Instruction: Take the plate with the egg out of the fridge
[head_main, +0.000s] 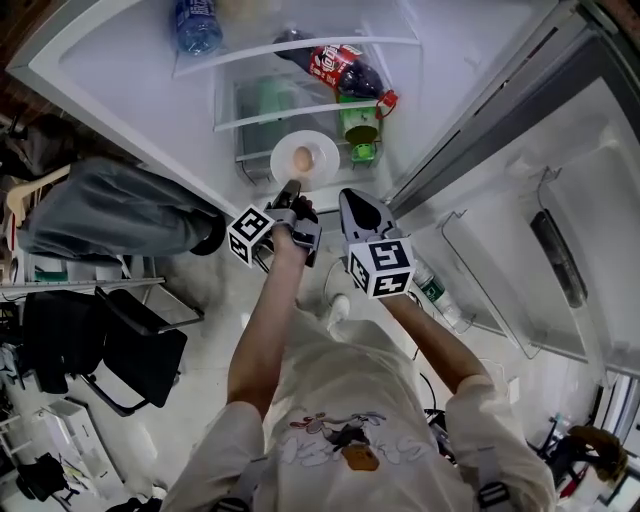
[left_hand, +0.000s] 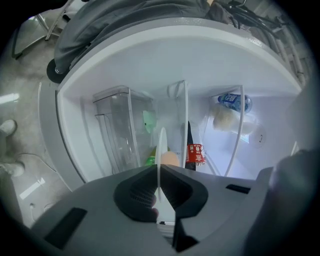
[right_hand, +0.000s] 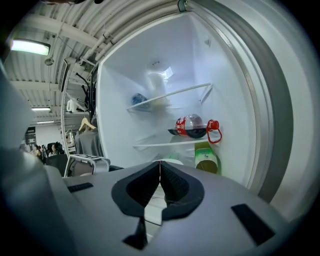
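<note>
A white plate (head_main: 318, 170) with a brown egg (head_main: 304, 158) on it is at the front of the open fridge's lower shelf. My left gripper (head_main: 290, 187) is shut on the plate's near rim. In the left gripper view the plate (left_hand: 161, 145) shows edge-on, pinched between the jaws of the left gripper (left_hand: 159, 169), and the egg (left_hand: 170, 158) peeks out beside it. To the right of the plate, my right gripper (head_main: 347, 196) is shut with nothing in it. The right gripper view shows the right gripper (right_hand: 160, 165) with its tips pressed together, facing the fridge interior.
A cola bottle (head_main: 345, 68) lies on the glass shelf above the plate, with a green bottle (head_main: 360, 130) below it to the plate's right. A blue water bottle (head_main: 197, 25) sits higher up. The open fridge door (head_main: 520, 260) stands to the right. A black chair (head_main: 130, 350) is at the left.
</note>
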